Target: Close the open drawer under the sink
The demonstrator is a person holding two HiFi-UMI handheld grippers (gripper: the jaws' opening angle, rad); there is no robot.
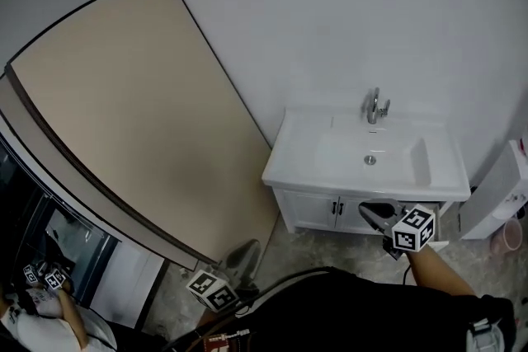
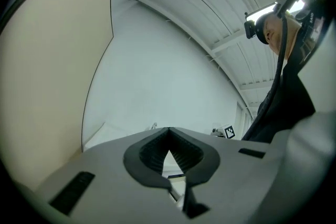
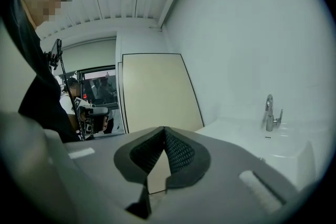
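A white sink vanity (image 1: 293, 169) with a chrome faucet (image 1: 377, 105) stands against the wall. Two cabinet doors with black handles (image 1: 337, 208) show under the basin. My right gripper (image 1: 364, 209) is shut and empty, level in front of the vanity's right part, where a dark gap (image 1: 396, 203) shows under the counter. The gripper and its marker cube (image 1: 413, 228) hide most of the drawer there. In the right gripper view the gripper (image 3: 164, 129) has the faucet (image 3: 270, 113) to its right. My left gripper (image 1: 245, 246), (image 2: 168, 129) is shut and empty, lower left, away from the vanity.
A large beige board (image 1: 140, 111) leans against the wall left of the vanity. A white appliance (image 1: 499, 194) and a pink bucket (image 1: 511, 235) stand at the right. Another person with grippers (image 1: 45, 284) is at the lower left, beyond a glass door.
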